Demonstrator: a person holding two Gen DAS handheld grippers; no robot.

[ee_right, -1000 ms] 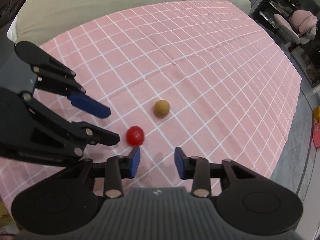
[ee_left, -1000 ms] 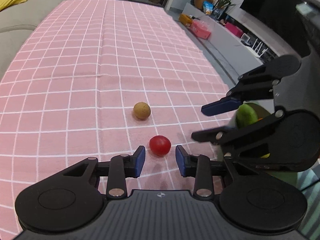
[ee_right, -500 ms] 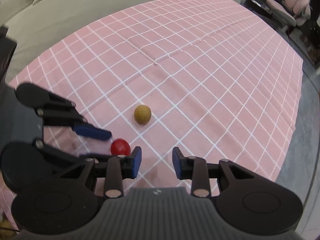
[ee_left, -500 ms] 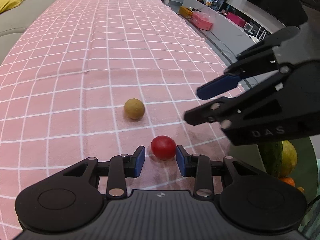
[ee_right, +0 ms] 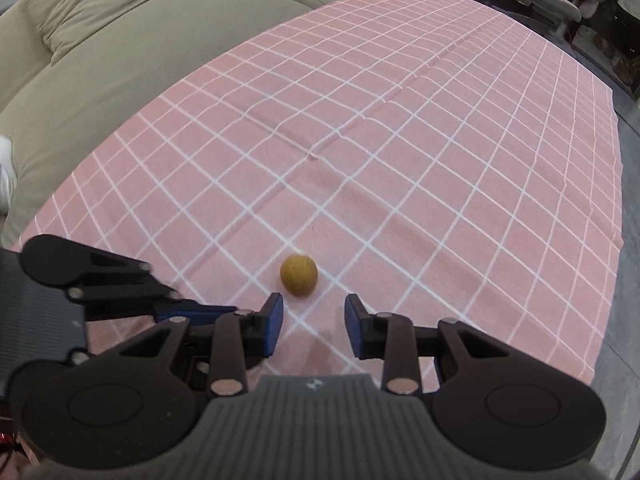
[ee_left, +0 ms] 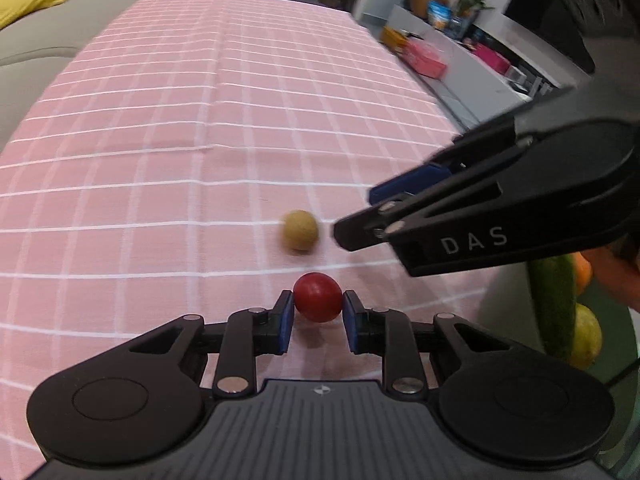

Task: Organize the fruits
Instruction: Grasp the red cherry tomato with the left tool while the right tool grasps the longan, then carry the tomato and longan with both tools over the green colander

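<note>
A small red round fruit [ee_left: 318, 297] lies on the pink checked tablecloth [ee_left: 160, 140], right between the tips of my left gripper [ee_left: 316, 316]. The blue pads flank it closely; I cannot tell whether they touch it. A tan round fruit [ee_left: 300, 230] lies just beyond. My right gripper [ee_right: 313, 320] is open, and the tan fruit [ee_right: 299, 274] sits on the cloth just ahead of its fingertips. The right gripper also shows in the left wrist view [ee_left: 360, 216], beside the tan fruit. The red fruit is hidden in the right wrist view.
A green bowl at the right edge holds a green fruit [ee_left: 554, 304], a yellow one [ee_left: 586, 340] and an orange one [ee_left: 582, 272]. A beige sofa [ee_right: 120, 40] borders the table. The left gripper's fingers [ee_right: 120, 280] reach in from the left in the right wrist view.
My left gripper has moved forward and its jaws have narrowed around the red fruit. My right gripper has shifted toward the tan fruit, which now sits just ahead of its tips.
</note>
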